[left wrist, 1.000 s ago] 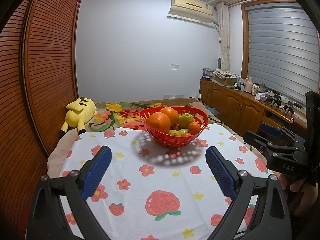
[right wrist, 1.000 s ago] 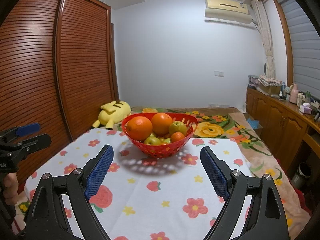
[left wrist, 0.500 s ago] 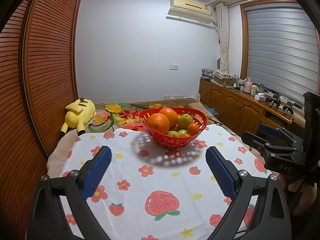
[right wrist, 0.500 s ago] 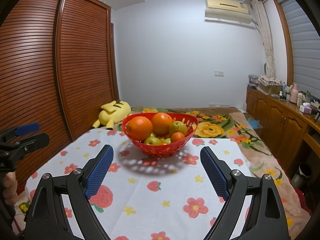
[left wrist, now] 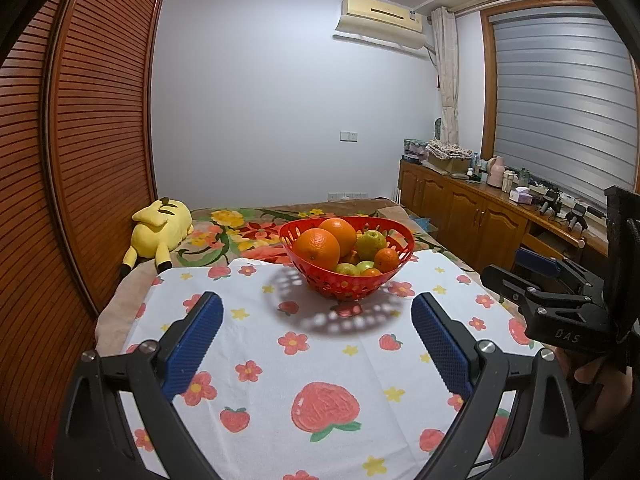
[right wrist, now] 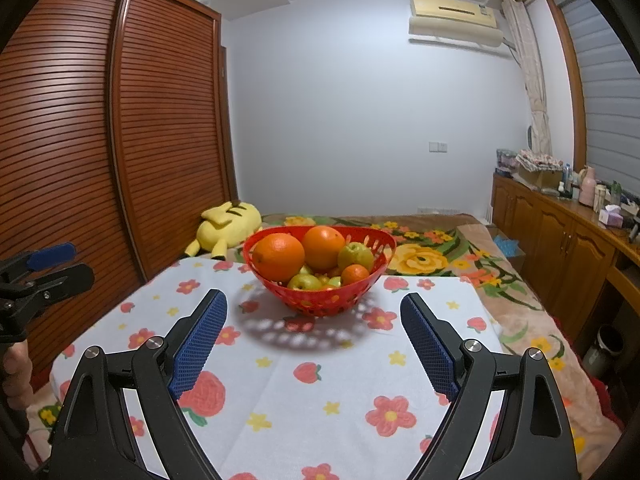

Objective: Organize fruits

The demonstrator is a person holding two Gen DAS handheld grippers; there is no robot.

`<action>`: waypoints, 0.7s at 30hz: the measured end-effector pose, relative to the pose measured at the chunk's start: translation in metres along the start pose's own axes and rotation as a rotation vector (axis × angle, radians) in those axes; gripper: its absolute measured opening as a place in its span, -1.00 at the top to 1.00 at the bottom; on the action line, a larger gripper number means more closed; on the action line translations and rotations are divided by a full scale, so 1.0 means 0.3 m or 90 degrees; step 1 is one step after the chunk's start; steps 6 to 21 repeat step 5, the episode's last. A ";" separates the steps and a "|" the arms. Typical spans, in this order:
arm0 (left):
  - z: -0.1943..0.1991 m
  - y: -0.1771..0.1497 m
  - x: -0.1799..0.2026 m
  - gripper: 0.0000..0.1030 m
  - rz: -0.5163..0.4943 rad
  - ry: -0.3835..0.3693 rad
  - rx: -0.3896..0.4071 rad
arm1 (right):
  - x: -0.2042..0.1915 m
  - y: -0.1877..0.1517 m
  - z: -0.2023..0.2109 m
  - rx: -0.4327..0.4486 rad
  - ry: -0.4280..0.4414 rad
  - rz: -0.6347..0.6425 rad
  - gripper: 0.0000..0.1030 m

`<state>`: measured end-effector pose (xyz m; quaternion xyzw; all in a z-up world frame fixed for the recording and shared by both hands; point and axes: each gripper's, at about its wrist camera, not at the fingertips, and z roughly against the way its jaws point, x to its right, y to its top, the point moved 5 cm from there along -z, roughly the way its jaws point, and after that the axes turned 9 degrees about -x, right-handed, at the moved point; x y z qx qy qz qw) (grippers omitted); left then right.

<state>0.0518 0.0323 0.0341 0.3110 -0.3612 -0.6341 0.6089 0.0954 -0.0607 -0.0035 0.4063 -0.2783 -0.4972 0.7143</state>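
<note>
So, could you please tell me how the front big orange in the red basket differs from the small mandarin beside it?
The big orange looks several times larger than the small mandarin. The big orange sits high at the left of the pile, while the small mandarin lies lower, towards the right, under the green apple. Both are round, orange-skinned and rest inside the red basket, untouched.

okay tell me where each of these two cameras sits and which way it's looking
Left wrist: on the left tool, looking slightly down across the floral cloth at the red fruit basket; the right tool and a hand show at right.
Right wrist: on the right tool, facing the same basket; the left tool shows at left.
Shared: basket, oranges, yellow plush toy, both tools open.
</note>
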 end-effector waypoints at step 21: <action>0.001 0.001 -0.002 -0.87 0.002 0.002 0.000 | 0.003 0.001 0.000 0.000 0.000 0.000 -0.76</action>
